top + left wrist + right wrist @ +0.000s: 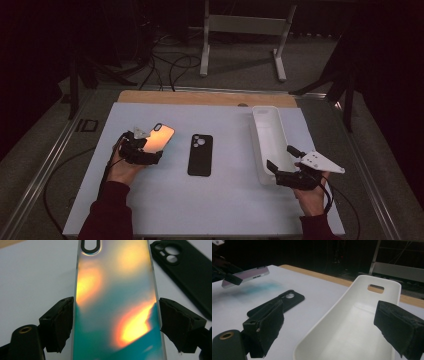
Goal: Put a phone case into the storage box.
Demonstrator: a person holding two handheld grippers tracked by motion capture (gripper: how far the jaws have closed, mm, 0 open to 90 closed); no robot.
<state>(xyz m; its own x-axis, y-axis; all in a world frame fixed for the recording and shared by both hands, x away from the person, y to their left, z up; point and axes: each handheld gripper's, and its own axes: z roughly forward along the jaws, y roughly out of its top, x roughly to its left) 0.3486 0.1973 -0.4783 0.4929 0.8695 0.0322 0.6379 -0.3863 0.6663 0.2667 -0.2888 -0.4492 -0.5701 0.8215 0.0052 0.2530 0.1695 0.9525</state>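
In the high view, the left gripper (148,150) is pinching the iridescent phone case (159,137) near the table's (220,210) left edge, lifted off the surface; it should stay level on its way to the white tray (270,135) along the right edge. In the left gripper view, both pads are pressing the case's long sides; keep that squeeze even. In the right gripper view, the right gripper (337,325) is standing spread, empty, over the tray's near end, with the black phone case (275,303) lying mid-table.
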